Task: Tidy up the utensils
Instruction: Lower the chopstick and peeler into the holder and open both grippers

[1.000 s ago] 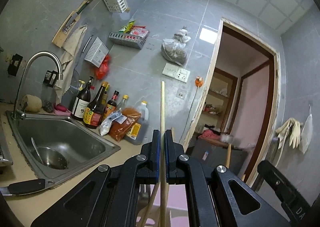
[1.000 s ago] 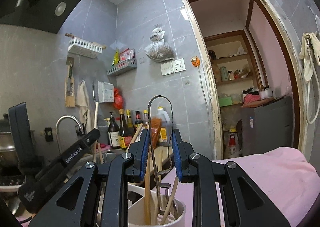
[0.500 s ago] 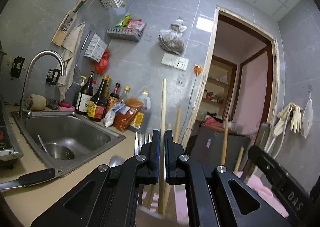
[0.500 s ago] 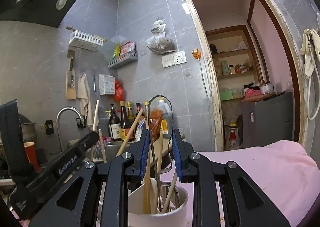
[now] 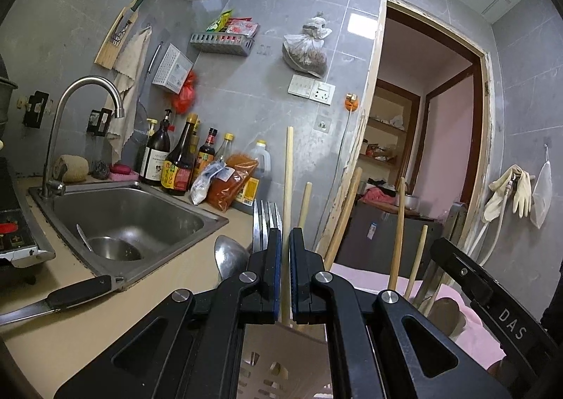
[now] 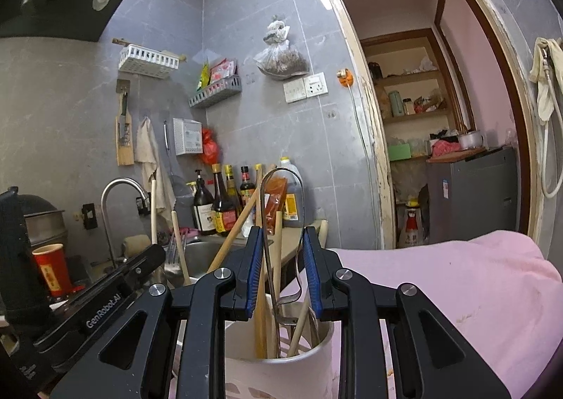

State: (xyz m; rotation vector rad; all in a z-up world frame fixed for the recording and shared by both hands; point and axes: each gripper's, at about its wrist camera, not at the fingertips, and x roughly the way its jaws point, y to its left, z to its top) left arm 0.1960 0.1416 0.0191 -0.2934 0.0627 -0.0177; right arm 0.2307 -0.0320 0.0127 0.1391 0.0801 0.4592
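Over the white utensil holder (image 6: 278, 374), left gripper (image 5: 285, 272) clamped on a wooden chopstick (image 5: 288, 188), lower end probably inside; right gripper (image 6: 280, 268) parted around a metal loop handle (image 6: 279, 173).

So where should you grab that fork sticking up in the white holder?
Grab the fork on its neck just below the tines, coming down from above. It stands tines-up in the white holder, crowded by the spoon and chopstick, so only its top is free.
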